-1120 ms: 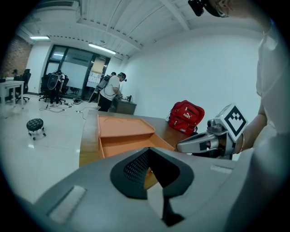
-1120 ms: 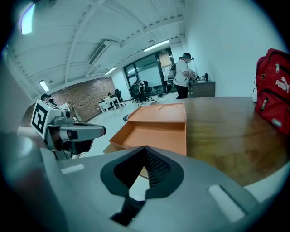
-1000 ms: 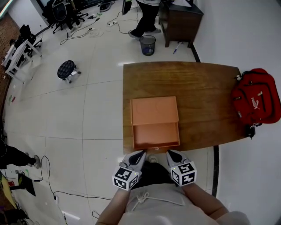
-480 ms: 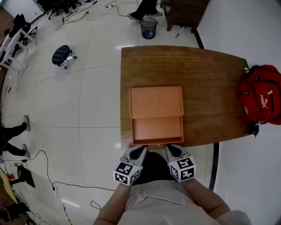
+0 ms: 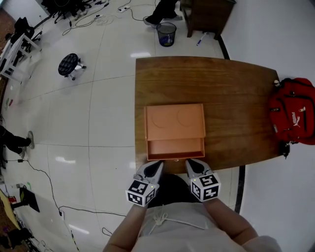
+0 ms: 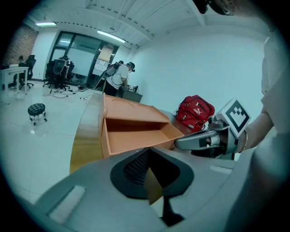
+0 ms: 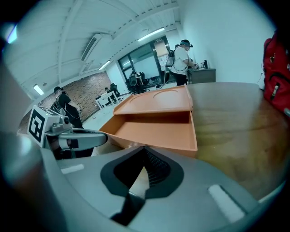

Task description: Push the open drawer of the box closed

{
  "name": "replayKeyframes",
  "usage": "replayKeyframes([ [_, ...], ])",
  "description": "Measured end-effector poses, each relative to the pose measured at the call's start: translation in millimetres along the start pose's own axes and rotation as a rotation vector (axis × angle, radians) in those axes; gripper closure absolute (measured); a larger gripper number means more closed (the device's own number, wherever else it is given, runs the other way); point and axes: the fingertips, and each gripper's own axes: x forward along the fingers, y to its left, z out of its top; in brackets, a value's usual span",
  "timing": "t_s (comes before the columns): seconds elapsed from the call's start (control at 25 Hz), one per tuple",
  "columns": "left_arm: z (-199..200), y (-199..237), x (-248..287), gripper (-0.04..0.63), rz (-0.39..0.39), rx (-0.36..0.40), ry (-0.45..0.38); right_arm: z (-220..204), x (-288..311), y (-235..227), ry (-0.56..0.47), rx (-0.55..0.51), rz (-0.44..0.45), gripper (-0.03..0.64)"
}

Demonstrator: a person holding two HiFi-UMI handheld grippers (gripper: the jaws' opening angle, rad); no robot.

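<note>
An orange box (image 5: 174, 122) lies on the wooden table (image 5: 231, 98), and its drawer (image 5: 175, 147) sticks out a short way toward me, empty inside. Both grippers are shut and hold nothing. The left gripper (image 5: 157, 166) has its tip at the left part of the drawer front, and the right gripper (image 5: 190, 164) is at the right part. In the left gripper view the drawer (image 6: 136, 138) lies just beyond the shut left gripper (image 6: 150, 180), with the right gripper (image 6: 199, 141) alongside. In the right gripper view the drawer (image 7: 156, 131) is ahead of the right gripper (image 7: 138, 181).
A red backpack (image 5: 294, 115) sits on the table's right end. Beyond the table are a waste bin (image 5: 166, 33), a dark cabinet (image 5: 206, 15) and a person's legs (image 5: 162, 10). A round stool (image 5: 68, 64) stands on the white floor to the left.
The drawer has slid further into the box, so less of it shows. Both grippers have moved forward with its front edge.
</note>
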Motion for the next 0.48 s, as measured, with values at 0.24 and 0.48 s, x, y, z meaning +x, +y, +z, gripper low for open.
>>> replayKeyframes([
  [0.24,20.9,14.5,15.4,0.589,0.015,0.01,-0.017,25.5,14.4,-8.6,-0.019,-0.02,-0.003,0.609],
  [0.48,35.9,28.7,30.8,0.589,0.019,0.037,-0.007,45.5,28.9,-15.4,-0.04,-0.019,-0.013,0.609],
])
